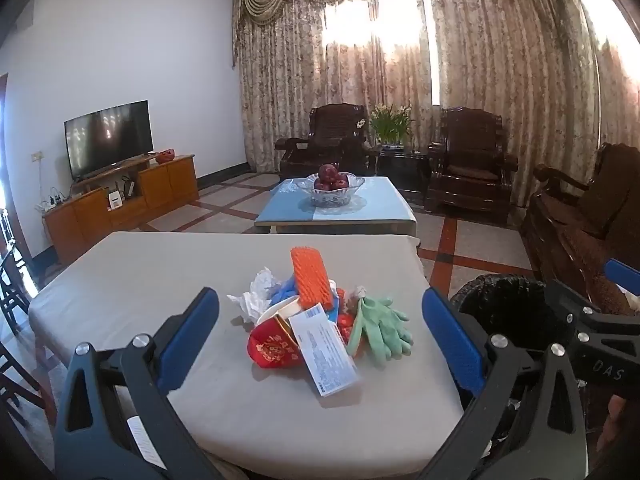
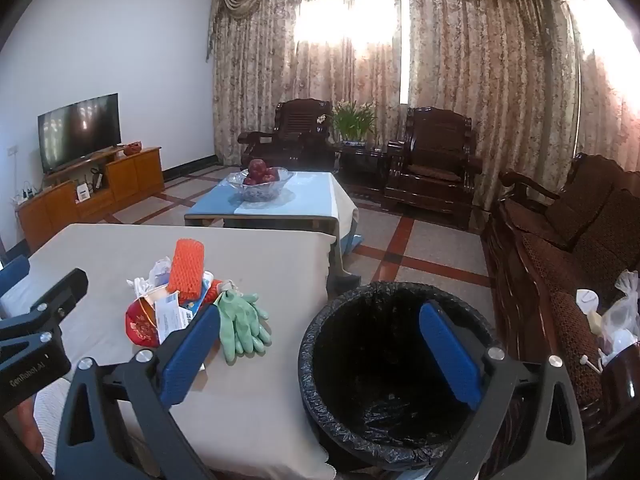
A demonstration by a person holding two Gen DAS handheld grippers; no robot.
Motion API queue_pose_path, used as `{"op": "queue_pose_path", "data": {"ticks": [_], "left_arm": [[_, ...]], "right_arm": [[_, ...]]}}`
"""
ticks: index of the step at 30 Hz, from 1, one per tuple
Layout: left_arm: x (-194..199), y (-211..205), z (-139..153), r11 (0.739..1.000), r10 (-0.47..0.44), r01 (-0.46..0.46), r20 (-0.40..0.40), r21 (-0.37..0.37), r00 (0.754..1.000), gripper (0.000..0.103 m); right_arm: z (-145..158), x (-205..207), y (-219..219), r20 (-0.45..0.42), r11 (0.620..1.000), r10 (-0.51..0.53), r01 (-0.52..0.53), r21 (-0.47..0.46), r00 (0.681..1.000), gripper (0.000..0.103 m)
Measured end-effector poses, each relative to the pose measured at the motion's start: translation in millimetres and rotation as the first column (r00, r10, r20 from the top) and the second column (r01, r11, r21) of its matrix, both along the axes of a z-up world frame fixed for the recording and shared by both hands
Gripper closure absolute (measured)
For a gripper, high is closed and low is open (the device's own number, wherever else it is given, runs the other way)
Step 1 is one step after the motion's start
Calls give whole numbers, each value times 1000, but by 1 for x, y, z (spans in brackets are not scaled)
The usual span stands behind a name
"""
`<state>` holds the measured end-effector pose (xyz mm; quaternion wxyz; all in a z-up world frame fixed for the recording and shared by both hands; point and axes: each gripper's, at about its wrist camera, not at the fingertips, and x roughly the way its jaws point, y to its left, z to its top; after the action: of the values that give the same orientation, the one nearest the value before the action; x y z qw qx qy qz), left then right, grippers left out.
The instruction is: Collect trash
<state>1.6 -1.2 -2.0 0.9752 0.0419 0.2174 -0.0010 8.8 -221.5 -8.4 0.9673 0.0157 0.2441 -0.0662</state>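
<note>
Landmark: table (image 1: 120,280) under a beige cloth, nearest the cameras.
Trash pile: at the middle of the table, items touching or overlapping.
Orange foam net (image 1: 311,279): top of the pile, on the table's far side, tilted.
Red paper cup (image 1: 272,342): on its side at the pile's near edge, mouth toward the far side.
Printed slip (image 1: 322,350): leaning across the cup, toward the near table edge.
Crumpled white paper (image 1: 256,296): left part of the pile.
Green gloves (image 1: 380,326): right of the pile, flat on the cloth, fingers toward the near edge.
Bin (image 2: 360,300): black-lined, on the floor just beside the table's right edge.
Left gripper (image 1: 320,332): above the near table edge, fingers spread wide, empty, pile seen between them.
Right gripper (image 2: 320,354): over the bin rim beside the table, fingers spread wide, empty.
</note>
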Motion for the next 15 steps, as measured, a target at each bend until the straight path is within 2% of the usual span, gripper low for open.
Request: {"op": "queue_pose_path", "data": {"ticks": [7, 15], "left_arm": [[5, 12, -1, 999, 5, -5, 11, -36, 1000, 5], [3, 6, -1, 1000, 15, -15, 23, -26, 1000, 5]], "right_arm": [[0, 0, 0, 1, 1000, 2, -2, 1, 1000, 6], [0, 0, 1, 1, 1000, 2, -2, -4, 1000, 6]]}}
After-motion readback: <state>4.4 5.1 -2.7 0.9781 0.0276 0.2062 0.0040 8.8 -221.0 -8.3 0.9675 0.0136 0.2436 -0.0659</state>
